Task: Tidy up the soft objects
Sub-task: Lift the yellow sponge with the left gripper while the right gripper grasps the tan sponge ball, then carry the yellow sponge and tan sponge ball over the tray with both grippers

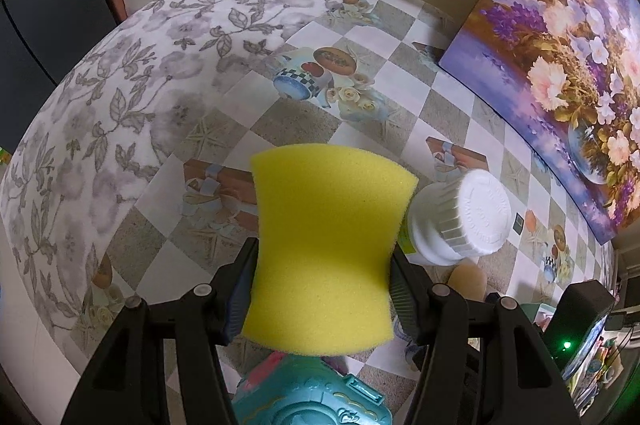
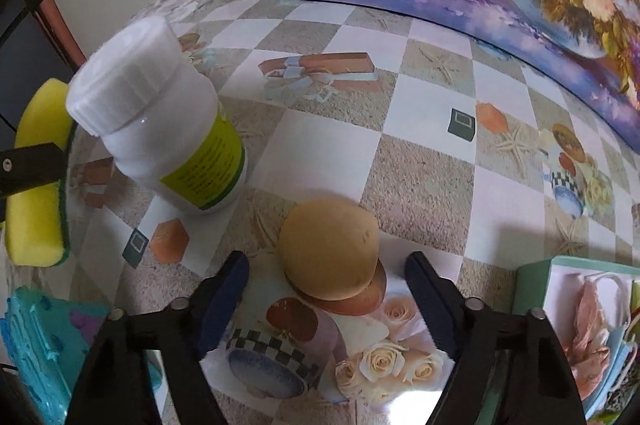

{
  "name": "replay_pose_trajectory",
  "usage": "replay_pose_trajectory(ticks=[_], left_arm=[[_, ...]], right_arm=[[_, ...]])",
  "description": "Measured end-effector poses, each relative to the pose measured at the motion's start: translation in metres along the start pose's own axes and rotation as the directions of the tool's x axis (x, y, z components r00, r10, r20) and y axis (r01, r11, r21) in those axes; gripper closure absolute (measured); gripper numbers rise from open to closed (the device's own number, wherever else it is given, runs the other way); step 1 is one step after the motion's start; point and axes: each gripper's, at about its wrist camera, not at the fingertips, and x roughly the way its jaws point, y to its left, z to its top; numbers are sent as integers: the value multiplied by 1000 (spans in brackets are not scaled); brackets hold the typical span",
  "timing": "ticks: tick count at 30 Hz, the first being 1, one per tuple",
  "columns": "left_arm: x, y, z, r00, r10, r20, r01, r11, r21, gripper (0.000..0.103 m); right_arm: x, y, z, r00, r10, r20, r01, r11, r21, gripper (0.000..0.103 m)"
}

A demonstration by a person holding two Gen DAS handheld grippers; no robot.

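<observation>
My left gripper (image 1: 322, 261) is shut on a yellow sponge (image 1: 326, 245) and holds it above the table. The sponge also shows at the left edge of the right wrist view (image 2: 38, 177), with a green scrub side. My right gripper (image 2: 326, 275) is open, its jaws on either side of a round tan sponge puff (image 2: 330, 249) that lies on the table. The puff also shows in the left wrist view (image 1: 466, 279), just right of the left gripper.
A white bottle (image 2: 160, 121) with a yellow-green label stands left of the puff, also in the left wrist view (image 1: 456, 217). A floral painting (image 1: 560, 57) leans at the back. A teal plastic toy (image 1: 312, 393) lies below the left gripper. A floral cushion (image 1: 100, 105) lies left. A pastel box (image 2: 580, 325) sits right.
</observation>
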Motion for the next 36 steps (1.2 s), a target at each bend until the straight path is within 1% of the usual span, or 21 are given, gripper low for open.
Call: replay_pose_trajectory(ticks=[1,2,3,4,11,15,21,29,34,36], left_arm=[[0,-1,0,1000,0,0,0,1000,1,41],[0,-1,0,1000,0,0,0,1000,3,41],[0,-2,-1,1000,-1,0,1,1000,5,41],[-1,-2,0,1000,-2,1,2,1000,6,41],[-9,0,-1,1000,14,15,-14,1000,12,41],[-16,-4,-1,1000,2,30,-3,1000,22,41],[-27,-10,-3,999,-22,43,21,999,35,41],[-43,-25,-10,997,-35,67,29,996,81,41],[-53,-36,-22,996,-64,70,56,992,116,41],[-57,-41,-30,995,-61,76,51,990,134,41]], right_arm=[[-1,0,0,1000,-3,3,3,1000,-4,36],[-2,0,1,1000,-2,5,2,1000,-4,40],[-3,0,1,1000,-2,6,2,1000,-2,49],[-3,-1,1,1000,-2,4,2,1000,2,52],[-11,-10,-1,1000,19,-10,-19,999,40,52],[-28,-19,1,1000,28,11,-28,998,58,52],[-60,-38,-3,999,17,38,-21,994,104,52],[-90,-68,-18,999,8,37,-14,984,179,52],[-111,-83,-31,999,-9,48,-1,980,198,52],[-117,-90,-37,999,-19,48,8,979,204,52]])
